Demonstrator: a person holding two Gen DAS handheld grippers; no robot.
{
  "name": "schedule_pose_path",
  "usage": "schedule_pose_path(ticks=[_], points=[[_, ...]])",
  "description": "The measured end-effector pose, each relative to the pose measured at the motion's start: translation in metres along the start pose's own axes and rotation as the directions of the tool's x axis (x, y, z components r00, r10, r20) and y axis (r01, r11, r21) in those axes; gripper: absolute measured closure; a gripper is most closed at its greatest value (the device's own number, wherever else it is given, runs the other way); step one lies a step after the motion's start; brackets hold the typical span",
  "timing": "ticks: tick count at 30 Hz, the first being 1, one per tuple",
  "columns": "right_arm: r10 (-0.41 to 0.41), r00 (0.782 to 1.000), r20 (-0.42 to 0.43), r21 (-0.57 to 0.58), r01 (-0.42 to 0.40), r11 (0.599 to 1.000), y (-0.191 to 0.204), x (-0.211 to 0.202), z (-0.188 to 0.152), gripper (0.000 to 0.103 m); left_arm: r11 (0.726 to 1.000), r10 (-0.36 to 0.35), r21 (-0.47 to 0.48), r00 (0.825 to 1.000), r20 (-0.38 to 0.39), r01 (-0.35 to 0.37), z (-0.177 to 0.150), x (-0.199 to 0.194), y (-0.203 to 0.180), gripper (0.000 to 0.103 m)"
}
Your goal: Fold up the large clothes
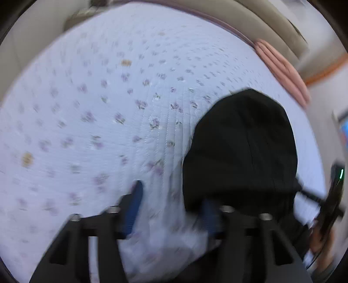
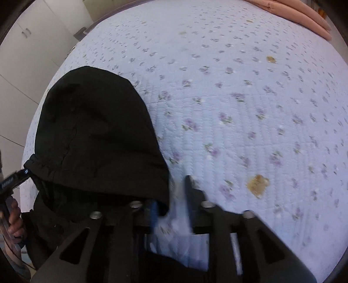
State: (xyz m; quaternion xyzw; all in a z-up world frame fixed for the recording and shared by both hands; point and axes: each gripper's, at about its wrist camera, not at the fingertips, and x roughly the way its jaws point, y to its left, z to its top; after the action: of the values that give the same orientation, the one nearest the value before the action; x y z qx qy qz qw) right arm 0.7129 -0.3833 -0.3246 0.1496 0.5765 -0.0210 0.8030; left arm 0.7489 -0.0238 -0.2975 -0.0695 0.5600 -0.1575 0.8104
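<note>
- Left wrist view had the black hooded garment (image 1: 241,148) sitting to the right of the left gripper (image 1: 174,206), with the hood's rounded top pointing toward the far side of the bed and the rest of the body bunched up at the near edge, mostly under the camera.
- Right wrist view showed the mirror of that: same garment (image 2: 97,130) off to the left of the right gripper (image 2: 171,202), so the hood lay between the two tools, long axis running near to far.
- Left gripper's jaws stood spread. The left finger was over bare floral quilt (image 1: 87,108) and the right finger was at the hood's near-left hem, but it was too blurry to say it touched, and I couldn't see any cloth pinched.
- Right gripper's jaws were parted, narrower than the left's. Its left finger sat right at the hood's near-right hem, right finger over quilt. Something pale and smeared showed in the gap, and I couldn't tell what it was.
- My guess: both were about equally near, one at each lower corner of the hood, so the next grab looked like a two-handed one at those edges, each tool needing to shift inward toward the black fabric.
- Folded pink blanket (image 2: 304,19) sat at the far right edge, well apart from all this.
</note>
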Motion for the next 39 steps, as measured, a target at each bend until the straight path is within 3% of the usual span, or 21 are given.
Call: schedule_pose_path(ticks=[2, 5, 10, 13, 17, 23, 26, 30, 33, 36, 39], points=[[0.001, 1.000, 0.000, -0.005, -0.001, 1.000, -0.005, -0.014, -0.005, 0.058, 0.999, -0.008, 0.051, 1.000, 0.003, 0.008, -0.010, -0.021, -0.001, 0.036], [0.027, 0.999, 0.024, -0.009, -0.027, 1.000, -0.010, -0.043, -0.011, 0.058, 0.995, -0.072, 0.077, 0.996, 0.047, 0.069, -0.020, -0.062, -0.001, 0.036], [0.084, 0.985, 0.153, -0.056, -0.076, 0.996, 0.016, -0.086, 0.010, 0.058, 0.984, -0.120, 0.150, 0.973, 0.196, 0.091, 0.019, -0.093, -0.039, 0.036], [0.114, 0.974, 0.198, -0.104, -0.094, 0.990, 0.048, -0.084, 0.038, 0.058, 0.980, -0.108, 0.186, 0.970, 0.218, 0.067, 0.045, -0.077, -0.067, 0.036], [0.117, 0.979, 0.168, -0.162, -0.090, 0.983, 0.088, -0.051, 0.067, 0.058, 0.979, -0.121, 0.180, 0.983, 0.139, 0.095, 0.056, -0.031, -0.083, 0.036], [0.063, 0.993, 0.103, -0.184, -0.044, 0.982, 0.091, 0.024, 0.080, 0.058, 0.984, -0.035, 0.175, 0.998, 0.044, 0.027, 0.028, 0.037, -0.073, 0.038], [0.040, 0.998, 0.041, -0.184, -0.032, 0.982, 0.083, 0.056, 0.081, 0.059, 0.978, 0.016, 0.207, 0.998, 0.061, -0.028, 0.016, 0.055, -0.075, 0.038], [-0.013, 0.999, 0.051, -0.222, 0.024, 0.975, 0.089, 0.061, 0.085, 0.059, 0.964, 0.085, 0.246, 0.994, 0.075, -0.101, 0.015, 0.057, -0.089, 0.038], [0.019, 1.000, 0.022, -0.208, -0.014, 0.978, 0.090, 0.042, 0.084, 0.058, 0.975, 0.023, 0.217, 0.997, 0.069, -0.038, 0.018, 0.035, -0.087, 0.041], [0.092, 0.993, 0.074, -0.228, -0.073, 0.971, 0.086, 0.004, 0.069, 0.058, 0.977, -0.055, 0.211, 0.988, 0.142, 0.025, 0.015, -0.005, -0.085, 0.041], [0.086, 0.993, 0.085, -0.252, -0.062, 0.966, 0.078, -0.011, 0.045, 0.057, 0.977, -0.033, 0.215, 0.990, 0.139, 0.003, 0.012, -0.009, -0.084, 0.040]])
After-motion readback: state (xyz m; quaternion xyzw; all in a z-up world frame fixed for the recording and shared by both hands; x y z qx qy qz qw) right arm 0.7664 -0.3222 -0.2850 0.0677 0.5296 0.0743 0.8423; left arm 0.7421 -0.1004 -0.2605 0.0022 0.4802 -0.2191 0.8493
